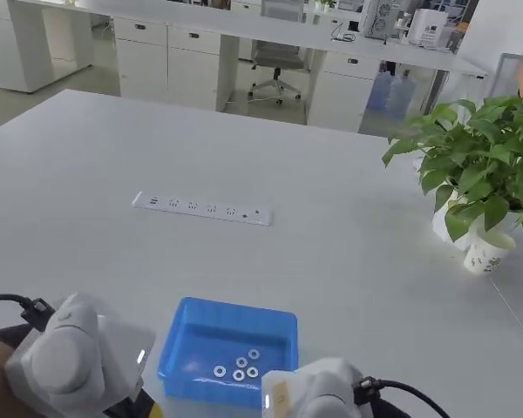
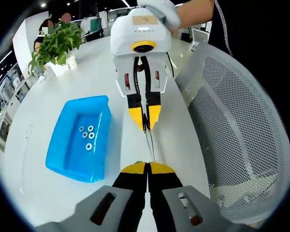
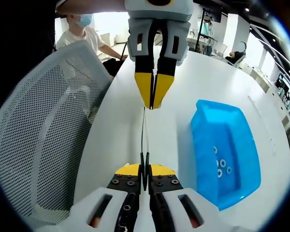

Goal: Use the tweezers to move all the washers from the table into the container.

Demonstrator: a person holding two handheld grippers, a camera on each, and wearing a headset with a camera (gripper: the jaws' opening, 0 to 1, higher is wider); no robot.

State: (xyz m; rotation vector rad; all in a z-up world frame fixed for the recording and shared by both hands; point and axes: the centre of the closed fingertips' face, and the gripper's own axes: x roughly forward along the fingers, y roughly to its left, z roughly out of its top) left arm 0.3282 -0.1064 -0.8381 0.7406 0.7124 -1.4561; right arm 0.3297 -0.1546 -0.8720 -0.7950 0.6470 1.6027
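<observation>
Between the yellow-tipped fingers [image 3: 129,170] of the right gripper [image 3: 144,167]: the tweezers [image 3: 144,137], clamped narrow at the butt end, legs running straight ahead, low over the white tabletop [image 3: 174,125]. Facing it nose to nose, the left gripper [image 2: 147,165] — fingers [image 2: 134,168] pressed together with no gap, right at the tweezers' tips; cannot tell whether nipping the tips or only touching them.

Just beside the tweezers, on the tabletop: the blue container [image 1: 235,310], rectangular, open-topped, upright. Inside, on its floor, five washers [image 1: 241,362], bunched loosely toward one end, apart from the walls. From the head view, both grippers low at the near edge, container between and just beyond them.

Farther out across the tabletop, well apart from the container: a white power strip [image 1: 200,209], lying flat. Off at the right edge, a potted plant [image 1: 479,165] with a paper cup [image 1: 486,252] just beside its pot.

On the person's side of the tabletop, a grey mesh chair [image 3: 43,125], close against the edge. Beyond the chair, a seated person in a white top [image 3: 82,36]. Past the far edge — white desks and a rolling office chair [image 1: 275,57].
</observation>
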